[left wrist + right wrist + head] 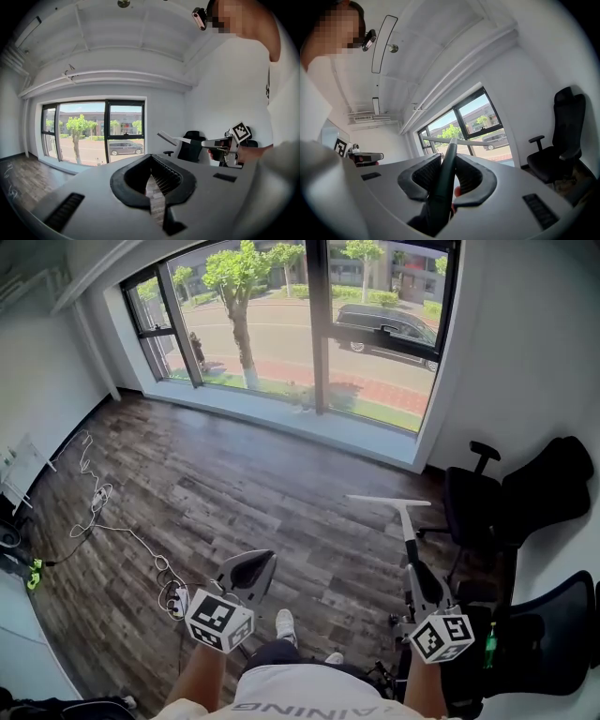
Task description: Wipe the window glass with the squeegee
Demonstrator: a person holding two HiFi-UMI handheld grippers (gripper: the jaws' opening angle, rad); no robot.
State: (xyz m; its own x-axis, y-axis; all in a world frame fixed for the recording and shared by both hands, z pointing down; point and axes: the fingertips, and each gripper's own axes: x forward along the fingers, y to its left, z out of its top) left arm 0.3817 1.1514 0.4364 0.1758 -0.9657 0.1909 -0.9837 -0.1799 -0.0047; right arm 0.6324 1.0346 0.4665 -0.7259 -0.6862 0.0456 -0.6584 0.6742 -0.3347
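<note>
The window glass [272, 315] fills the far wall, beyond the wood floor. My right gripper [418, 579] is shut on the dark handle of the squeegee [407, 521]. Its white blade [388, 501] points toward the window and is well short of the glass. In the right gripper view the handle [443, 187] runs up between the jaws of the right gripper [449, 157], with the blade [440, 140] across the window [480, 122]. My left gripper [247, 570] is shut and holds nothing. The left gripper view shows its pads [136, 176] together, and the squeegee [168, 138] held off to the right.
Black office chairs [520, 493] stand by the right wall, with another [553, 638] close to my right arm. White cables [98, 512] trail over the floor at left. A white rack [23, 470] leans on the left wall. The person's shoes [285, 624] are below.
</note>
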